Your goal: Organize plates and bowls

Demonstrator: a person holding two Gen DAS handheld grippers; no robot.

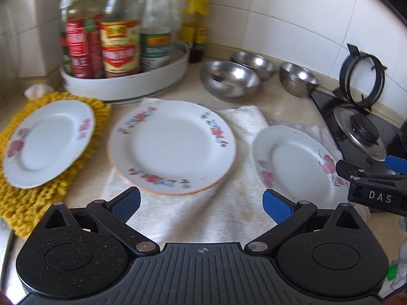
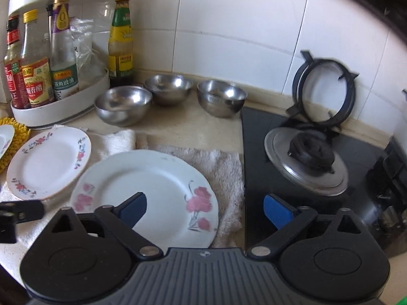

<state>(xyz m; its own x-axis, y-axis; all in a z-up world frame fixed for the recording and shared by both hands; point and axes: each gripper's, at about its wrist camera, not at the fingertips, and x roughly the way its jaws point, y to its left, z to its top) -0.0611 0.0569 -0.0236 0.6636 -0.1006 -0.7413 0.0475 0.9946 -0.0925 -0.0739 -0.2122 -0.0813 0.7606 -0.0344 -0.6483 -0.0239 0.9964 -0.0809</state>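
Right tool [image 1: 376,193], black body seen in the left wrist view: white letters "DAS"
Red-and-yellow labelled bottle [image 2: 35,76], far left beyond the right tool: Chinese characters, "香醋" legible
Green-labelled bottle [image 2: 63,71], just right of that one: "蒸鱼豉油"
Red-labelled bottle [image 2: 12,76], leftmost in the white tray: a large "王"
Yellow-labelled bottle [image 2: 121,40] behind the steel bowls: print too small to read
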